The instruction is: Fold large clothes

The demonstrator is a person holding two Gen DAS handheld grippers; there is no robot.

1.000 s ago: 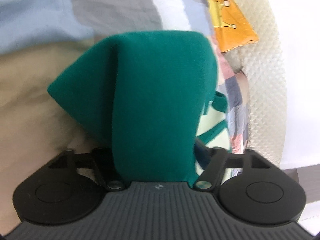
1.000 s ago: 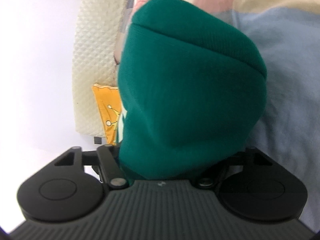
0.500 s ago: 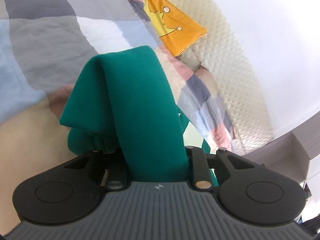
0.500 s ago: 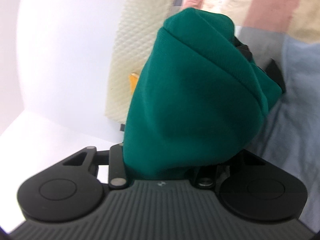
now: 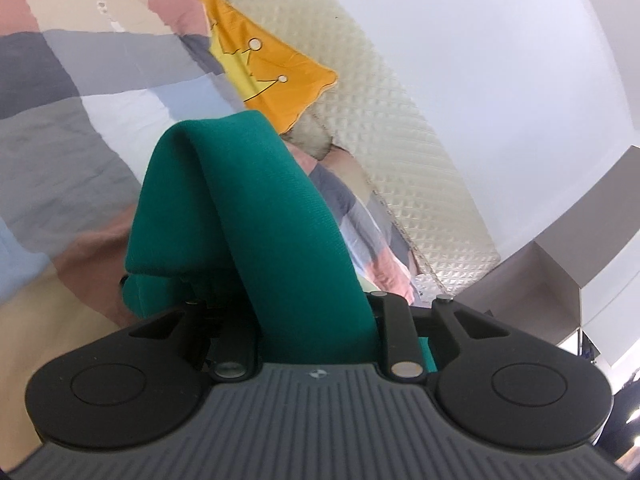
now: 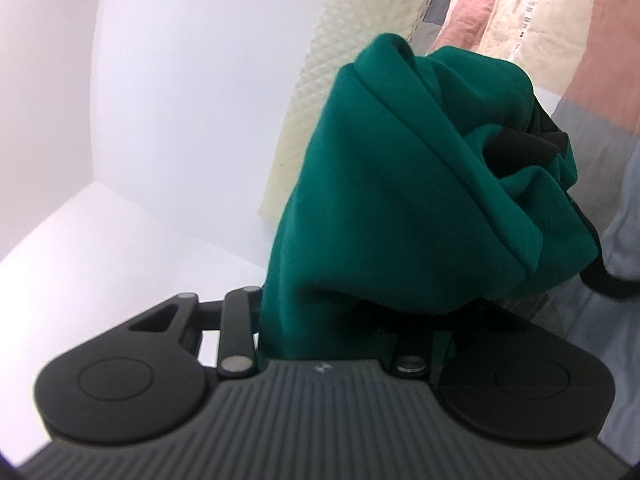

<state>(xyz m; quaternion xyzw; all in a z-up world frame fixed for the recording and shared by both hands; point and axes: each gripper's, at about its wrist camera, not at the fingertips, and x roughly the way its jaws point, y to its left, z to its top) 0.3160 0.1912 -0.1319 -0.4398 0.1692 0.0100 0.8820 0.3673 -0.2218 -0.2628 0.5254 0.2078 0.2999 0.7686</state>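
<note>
Both grippers are pinching the green garment (image 5: pixel 256 216), each at its own bunch of cloth. The left gripper (image 5: pixel 316 320) is clamping a thick fold that is running straight forward from its jaws and draping over them, above the patchwork bedspread (image 5: pixel 80 120). The right gripper (image 6: pixel 360 304) is closing its jaws further on a bulkier wad (image 6: pixel 400 184) that is hiding its fingertips. The cloth is lying dead ahead of both, so neither hand is nearer; the next move likely turns on drawing the two grips apart.
</note>
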